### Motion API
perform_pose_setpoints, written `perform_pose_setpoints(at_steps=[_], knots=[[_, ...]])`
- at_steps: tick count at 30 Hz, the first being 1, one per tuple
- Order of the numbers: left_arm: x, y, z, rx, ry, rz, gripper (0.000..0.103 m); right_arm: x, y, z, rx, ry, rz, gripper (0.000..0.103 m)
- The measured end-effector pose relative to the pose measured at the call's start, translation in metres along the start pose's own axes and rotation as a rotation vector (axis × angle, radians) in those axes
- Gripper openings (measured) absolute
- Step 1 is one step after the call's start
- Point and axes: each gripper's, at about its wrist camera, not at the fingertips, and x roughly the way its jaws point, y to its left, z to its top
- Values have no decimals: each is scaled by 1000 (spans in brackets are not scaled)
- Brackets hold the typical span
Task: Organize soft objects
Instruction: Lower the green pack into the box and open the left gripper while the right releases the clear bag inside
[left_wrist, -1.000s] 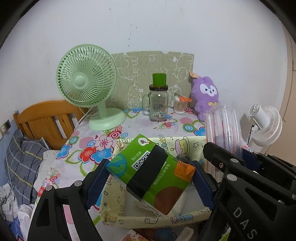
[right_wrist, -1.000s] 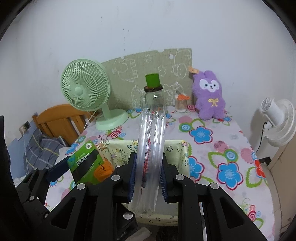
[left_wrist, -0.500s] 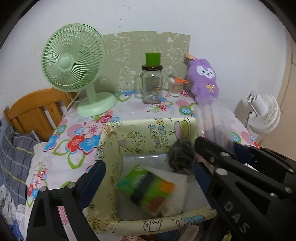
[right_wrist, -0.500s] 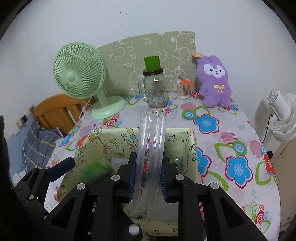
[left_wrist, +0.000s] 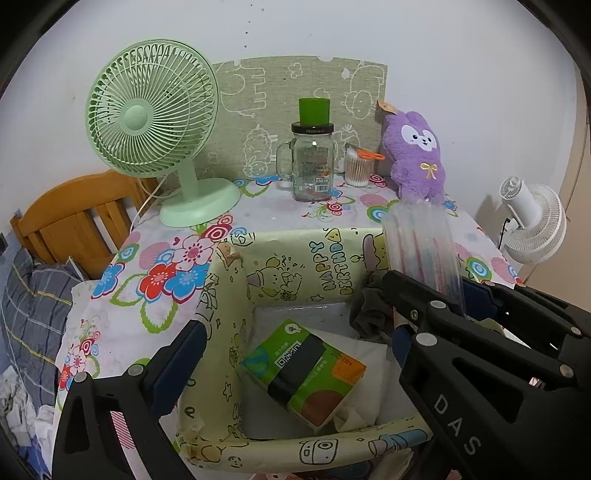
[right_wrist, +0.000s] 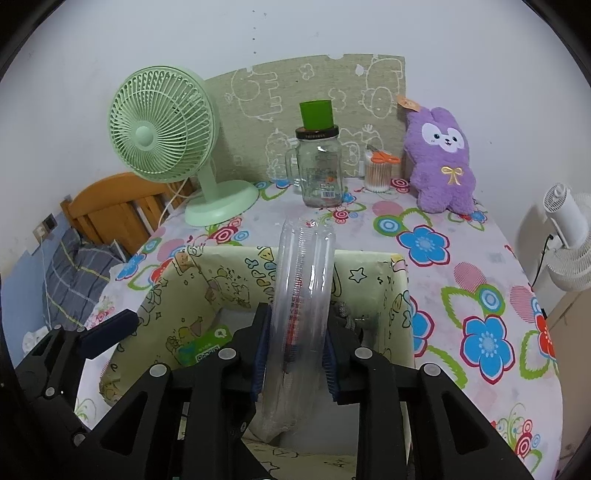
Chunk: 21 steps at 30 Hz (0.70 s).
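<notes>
A green tissue pack (left_wrist: 304, 373) lies inside the yellow cartoon-print box (left_wrist: 291, 254) on white cloth, beside a dark grey cloth (left_wrist: 371, 308). My left gripper (left_wrist: 295, 354) is open and empty above the box. My right gripper (right_wrist: 295, 349) is shut on a clear plastic sleeve of cups (right_wrist: 301, 295), held upright over the box (right_wrist: 369, 275). The sleeve also shows in the left wrist view (left_wrist: 424, 247). A corner of the tissue pack (right_wrist: 201, 345) shows in the right wrist view. A purple plush rabbit (right_wrist: 441, 162) sits at the back right of the table.
A green fan (left_wrist: 155, 122), a glass jar with a green cup on top (left_wrist: 312, 162) and a cotton-swab pot (left_wrist: 358, 168) stand at the back of the flowered table. A white fan (left_wrist: 535, 221) stands off to the right. A wooden chair (left_wrist: 79, 218) is at the left.
My left gripper opened and let the tissue pack fall into the box, where it now lies still. The right gripper kept its hold on the cup sleeve.
</notes>
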Motion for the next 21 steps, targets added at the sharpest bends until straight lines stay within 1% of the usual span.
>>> perform_pose_setpoints(at_steps=[1, 2, 3, 5, 6, 11, 15, 21], knots=[[0, 0, 0, 0, 0, 0, 101, 0, 0, 0, -1, 0, 0, 35], [-1, 0, 0, -1, 0, 0, 101, 0, 0, 0, 0, -5, -2, 46], [-1, -1, 0, -1, -1, -2, 101, -1, 0, 0, -1, -12, -1, 62], [-4, -1, 0, -2, -8, -2, 102, -6, 1, 0, -6, -38, -5, 74], [-6, -1, 0, -3, -13, -2, 102, -8, 2, 1, -10, -44, -8, 75], [-13, -2, 0, -1, -21, 2, 102, -14, 2, 2, -12, -49, -8, 77], [-21, -4, 0, 2, -37, 1, 102, -23, 1, 1, -7, -58, -10, 83], [-35, -8, -1, 3, -58, -4, 102, -39, 1, -2, -5, -76, -20, 85]])
